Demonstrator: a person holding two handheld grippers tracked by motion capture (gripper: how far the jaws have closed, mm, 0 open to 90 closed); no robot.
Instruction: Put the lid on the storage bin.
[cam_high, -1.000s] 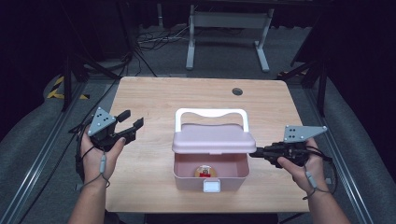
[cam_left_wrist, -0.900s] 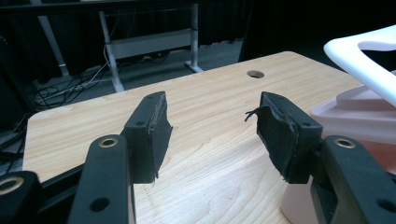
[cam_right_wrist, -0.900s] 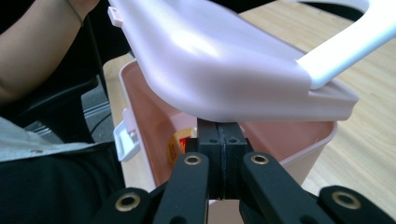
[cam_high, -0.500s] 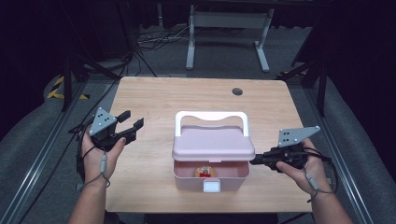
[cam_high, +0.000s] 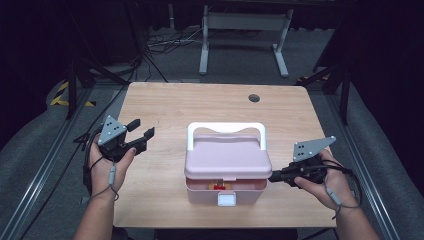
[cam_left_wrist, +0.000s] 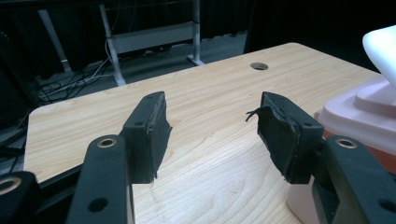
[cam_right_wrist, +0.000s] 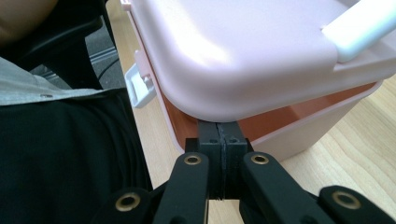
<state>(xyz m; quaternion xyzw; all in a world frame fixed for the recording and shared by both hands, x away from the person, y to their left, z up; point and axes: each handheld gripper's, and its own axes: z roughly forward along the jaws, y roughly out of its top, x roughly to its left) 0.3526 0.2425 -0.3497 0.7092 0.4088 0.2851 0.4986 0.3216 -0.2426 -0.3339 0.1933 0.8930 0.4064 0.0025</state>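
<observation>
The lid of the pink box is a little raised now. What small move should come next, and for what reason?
Probably raise the right gripper a little more, so the lid swings further open. Its shut fingers are wedged under the lid's edge, and a gap shows above the pink box, with something red inside. The left gripper hangs open, apart from the box, and could then take the lid.

Light wood-grain table (cam_high: 165, 100), rect. w/ rounded corners, round cable hole (cam_high: 254, 98) near far edge, right of centre. Directly on it: pink plastic carry box (cam_high: 227, 187) w/ white handle, near front-centre; lid raised a bit at the front, white latch facing the near edge.
</observation>
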